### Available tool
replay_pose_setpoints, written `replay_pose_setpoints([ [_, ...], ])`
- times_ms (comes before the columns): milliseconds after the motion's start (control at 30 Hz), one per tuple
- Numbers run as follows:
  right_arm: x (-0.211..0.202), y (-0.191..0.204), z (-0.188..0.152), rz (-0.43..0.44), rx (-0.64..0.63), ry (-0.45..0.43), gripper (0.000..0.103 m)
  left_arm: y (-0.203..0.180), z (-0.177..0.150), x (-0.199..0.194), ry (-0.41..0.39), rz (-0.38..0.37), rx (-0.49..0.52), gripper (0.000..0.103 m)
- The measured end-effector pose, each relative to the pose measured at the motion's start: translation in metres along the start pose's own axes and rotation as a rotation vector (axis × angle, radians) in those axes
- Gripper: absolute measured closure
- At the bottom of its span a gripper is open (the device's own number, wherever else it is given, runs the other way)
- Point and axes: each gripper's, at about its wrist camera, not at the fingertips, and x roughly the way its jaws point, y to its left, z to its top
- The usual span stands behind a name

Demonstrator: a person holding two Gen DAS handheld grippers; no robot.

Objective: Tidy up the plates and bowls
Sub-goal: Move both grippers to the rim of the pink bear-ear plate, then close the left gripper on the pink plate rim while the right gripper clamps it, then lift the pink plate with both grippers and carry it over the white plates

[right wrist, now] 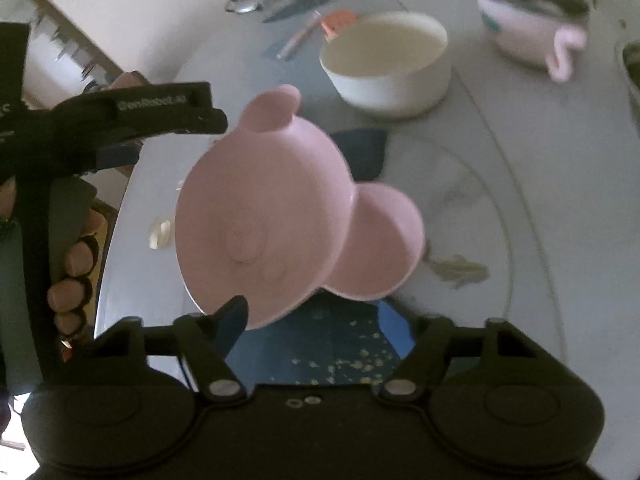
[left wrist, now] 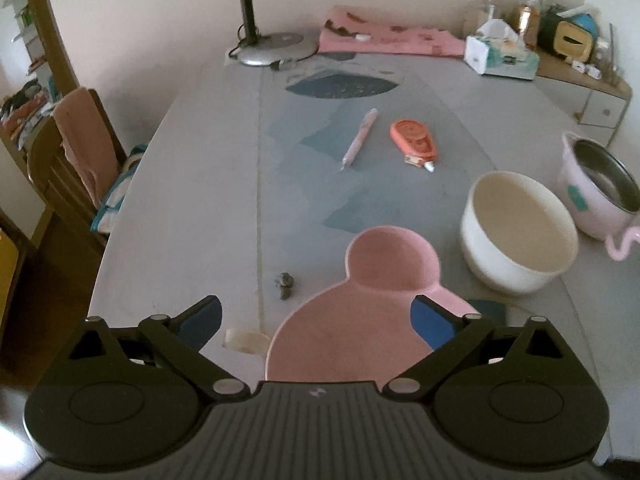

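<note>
Pink bear plate (right wrist: 264, 216) lies on bench (left wrist: 200, 200), near white bowl (left wrist: 520, 232), prob. for stacking. Left gripper (left wrist: 316, 316) and right gripper (right wrist: 320, 320) jaws both open, gripping nothing.

- Home dining or living room, lived-in.
- Tabletop (left wrist: 200, 184) with desk lamp (left wrist: 272, 46), tissue box (left wrist: 500, 56), pen (left wrist: 360, 138).
- Wooden chair (left wrist: 60, 168) draped with towel (left wrist: 86, 140).
- Cluttered shelf (left wrist: 24, 80) at left.

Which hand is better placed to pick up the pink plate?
Probably left: the left gripper straddles the rim of the pink plate, fingers open. The right gripper, also open, has one finger at that rim.
</note>
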Motion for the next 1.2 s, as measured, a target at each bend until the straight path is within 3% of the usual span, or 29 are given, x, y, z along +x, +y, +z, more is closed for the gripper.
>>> replay_pose_setpoints([
  [133,0.013,-0.003,0.004,0.016,0.104,0.039,0.043,0.005,0.002,0.010,0.016,0.015,-0.003,0.003],
  [233,0.019,0.000,0.006,0.006,0.121,0.050,0.055,0.007,0.004,0.014,0.023,0.010,-0.009,0.008],
  [367,0.020,0.000,0.006,0.004,0.120,0.049,0.079,0.006,0.005,0.015,0.018,0.002,0.012,0.008],
  [433,0.019,-0.006,0.007,0.016,0.133,0.049,0.082,0.006,0.004,0.016,0.019,-0.007,0.016,0.009],
  [500,0.015,-0.011,0.007,0.011,0.125,0.038,0.088,0.005,0.003,0.019,0.032,-0.018,0.021,0.018],
  [633,0.009,-0.020,0.012,-0.004,0.091,0.028,0.090,0.006,-0.002,0.025,0.075,-0.054,0.028,0.036],
  [933,-0.007,-0.049,0.016,-0.030,0.074,0.025,0.093,0.006,-0.024,0.026,0.175,-0.201,0.046,0.045],
  [1033,-0.010,-0.052,0.013,-0.033,0.074,0.024,0.093,0.005,-0.028,0.025,0.194,-0.220,0.028,0.063],
  [1200,-0.016,-0.056,0.008,-0.043,0.067,0.025,0.093,0.000,-0.037,0.018,0.193,-0.195,0.006,0.076],
])
